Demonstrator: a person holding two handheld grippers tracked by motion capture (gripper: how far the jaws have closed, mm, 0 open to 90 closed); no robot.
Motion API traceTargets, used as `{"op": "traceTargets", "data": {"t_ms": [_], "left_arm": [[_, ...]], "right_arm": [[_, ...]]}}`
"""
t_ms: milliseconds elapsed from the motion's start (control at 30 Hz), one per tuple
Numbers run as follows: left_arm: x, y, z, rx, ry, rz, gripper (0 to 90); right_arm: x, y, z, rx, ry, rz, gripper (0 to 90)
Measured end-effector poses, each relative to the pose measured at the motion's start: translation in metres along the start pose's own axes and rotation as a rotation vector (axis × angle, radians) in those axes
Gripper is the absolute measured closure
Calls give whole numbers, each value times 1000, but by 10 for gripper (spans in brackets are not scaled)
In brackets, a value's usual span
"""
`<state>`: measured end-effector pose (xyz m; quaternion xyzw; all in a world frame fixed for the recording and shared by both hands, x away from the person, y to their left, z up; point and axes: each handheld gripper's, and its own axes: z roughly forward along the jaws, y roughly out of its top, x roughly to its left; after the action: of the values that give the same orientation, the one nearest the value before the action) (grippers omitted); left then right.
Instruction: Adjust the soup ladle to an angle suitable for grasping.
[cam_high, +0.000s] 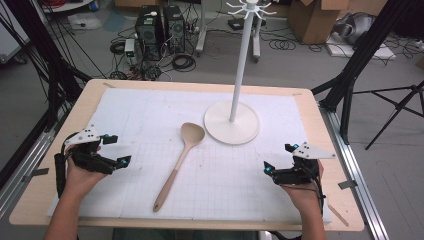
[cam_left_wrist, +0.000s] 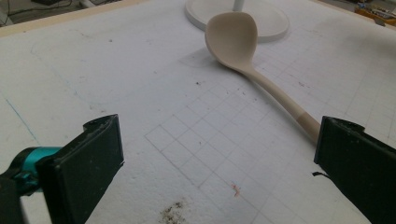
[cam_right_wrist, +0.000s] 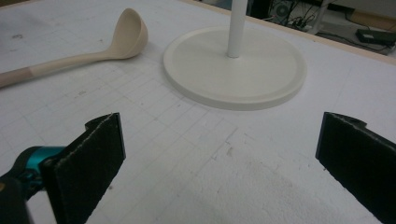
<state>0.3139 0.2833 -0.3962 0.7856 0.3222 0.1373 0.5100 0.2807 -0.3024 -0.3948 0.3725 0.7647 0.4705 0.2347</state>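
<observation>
A beige ladle-like spoon lies flat on the white gridded mat, bowl toward the far side. In the left gripper view the spoon lies ahead and to the right; in the right gripper view the spoon is at the upper left. A white stand's round base with an upright pole sits just beyond the bowl. My left gripper rests at the mat's left, open and empty. My right gripper rests at the mat's right, open and empty.
The stand's top has several short hooks. The wooden table edge frames the mat. Beyond the table are computer towers, cables, cardboard boxes and black tripod legs.
</observation>
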Motion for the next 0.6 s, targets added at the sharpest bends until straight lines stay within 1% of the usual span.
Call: {"op": "traceTargets", "data": {"t_ms": [100, 200, 300, 433, 600], "left_arm": [[0, 0, 0, 3, -1, 1, 16], [0, -1, 0, 1, 2, -6, 16], [0, 0, -1, 5, 9, 1, 16], [-2, 1, -3, -7, 5, 2, 16], [-1, 1, -2, 2, 2, 0, 16]], "right_arm": [[0, 0, -1, -2, 1, 3, 1], [1, 1, -1, 0, -1, -3, 1], [1, 1, -1, -1, -1, -2, 1], [2, 2, -3, -5, -1, -5, 1], [3, 2, -2, 2, 0, -4, 1]]}}
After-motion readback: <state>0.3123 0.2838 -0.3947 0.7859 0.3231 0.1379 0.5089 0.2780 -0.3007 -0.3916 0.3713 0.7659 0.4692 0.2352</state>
